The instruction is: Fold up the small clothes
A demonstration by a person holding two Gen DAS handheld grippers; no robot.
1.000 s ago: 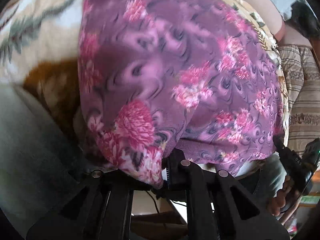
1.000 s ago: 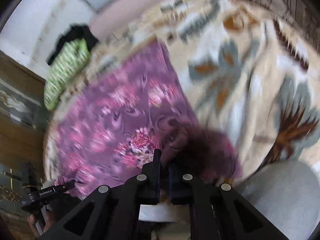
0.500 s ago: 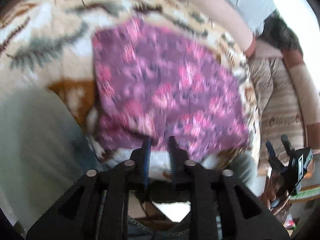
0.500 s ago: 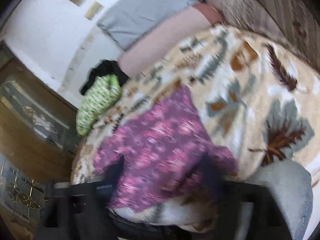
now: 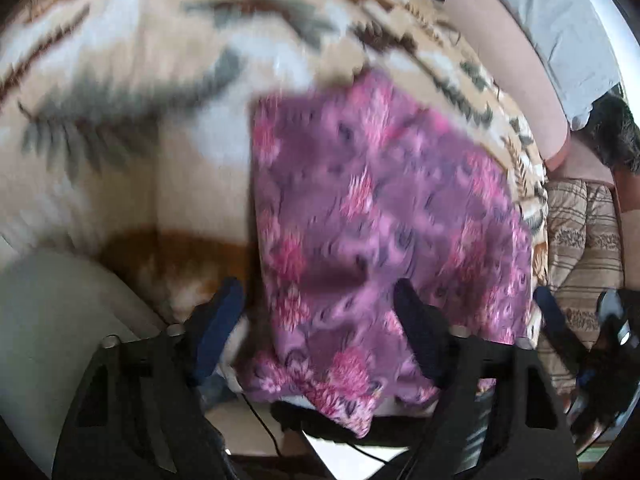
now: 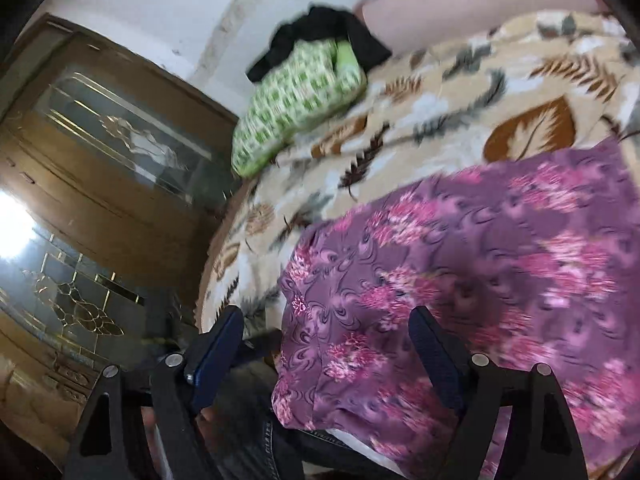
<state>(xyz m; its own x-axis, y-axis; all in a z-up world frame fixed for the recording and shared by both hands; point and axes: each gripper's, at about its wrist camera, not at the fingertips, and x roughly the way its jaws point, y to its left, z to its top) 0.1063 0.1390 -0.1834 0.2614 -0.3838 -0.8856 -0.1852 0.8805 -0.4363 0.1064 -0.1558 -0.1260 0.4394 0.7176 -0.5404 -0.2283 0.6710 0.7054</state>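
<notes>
A purple garment with pink flowers [image 5: 380,208] lies spread on the leaf-print blanket [image 5: 120,120], its near edge hanging over the front. My left gripper [image 5: 316,292] hovers over that near edge. Its jaws are opening, and the cloth lies below them with neither pad pressing it. In the right wrist view the same garment [image 6: 480,280] fills the lower right. My right gripper [image 6: 326,316] stands wide above the garment's left corner. Its jaws are closing slightly and hold nothing.
A green patterned bundle [image 6: 296,96] and a black garment [image 6: 320,28] sit at the blanket's far corner. A wooden cabinet with glass doors [image 6: 100,160] stands to the left. A striped cushion [image 5: 584,232] and a pink backrest [image 5: 512,60] border the right side.
Both grippers were shut on the purple garment's edge a second ago. They have let go, opened wide and drawn back and up. The garment now rests on the blanket.
</notes>
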